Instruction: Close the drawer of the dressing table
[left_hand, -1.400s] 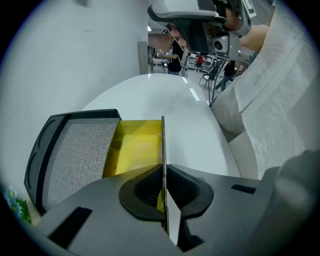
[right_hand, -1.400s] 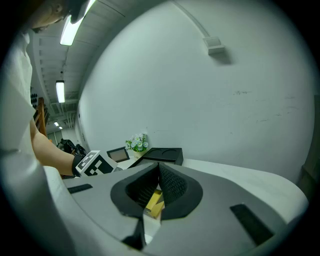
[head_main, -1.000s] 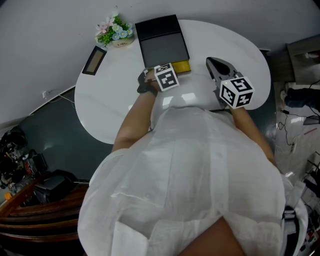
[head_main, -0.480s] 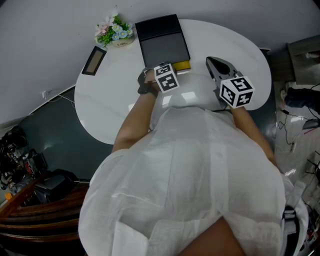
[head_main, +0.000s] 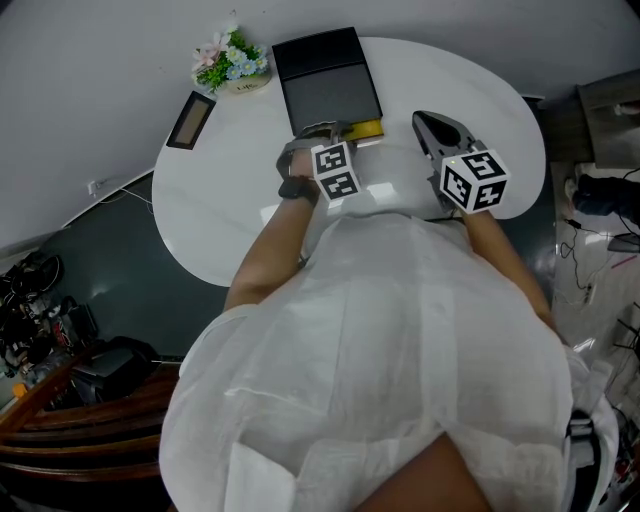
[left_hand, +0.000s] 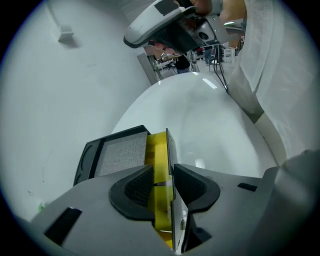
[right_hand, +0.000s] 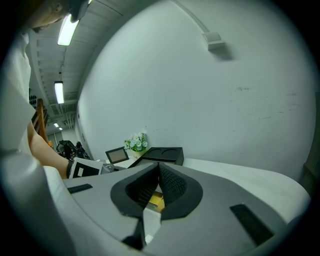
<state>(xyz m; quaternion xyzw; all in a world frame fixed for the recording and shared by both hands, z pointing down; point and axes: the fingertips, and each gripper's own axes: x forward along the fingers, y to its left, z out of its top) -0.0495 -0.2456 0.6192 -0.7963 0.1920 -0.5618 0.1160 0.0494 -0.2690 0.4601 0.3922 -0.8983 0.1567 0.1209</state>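
So the yellow drawer (head_main: 367, 130) isn't shut yet: it can be seen poking out of the black box (head_main: 325, 75) on the side facing the person, with the box parked at about 12 o'clock on the white dressing table (head_main: 200, 220).

The left gripper (head_main: 325, 130) is set right over the drawer's front. In the left gripper view its jaws are spread and opening, with the yellow front and a thin grey panel between them, and a sliver of gap can be made out at each pad, so nothing is being pinched. The right gripper (head_main: 430, 128), at roughly 3 o'clock from the left one, has its jaws pressed together at the tips and nothing is held in it.

What could go sideways, as a guess:

- The box isn't braced by anything. If the drawer is pushed toward 12 o'clock, the whole box could simply be slid toward the wall instead of the drawer going in.
- If the push is given off-centre, the drawer could get cocked in its slot and jammed half out.
- That thin panel sits between the pads. If the gripper is lifted away at an angle, the panel could be snagged and the drawer dragged out further.
- The flowers (head_main: 230, 62) at 11 o'clock and the small frame (head_main: 188, 120) at 10 o'clock could be knocked if the box gets swung left.
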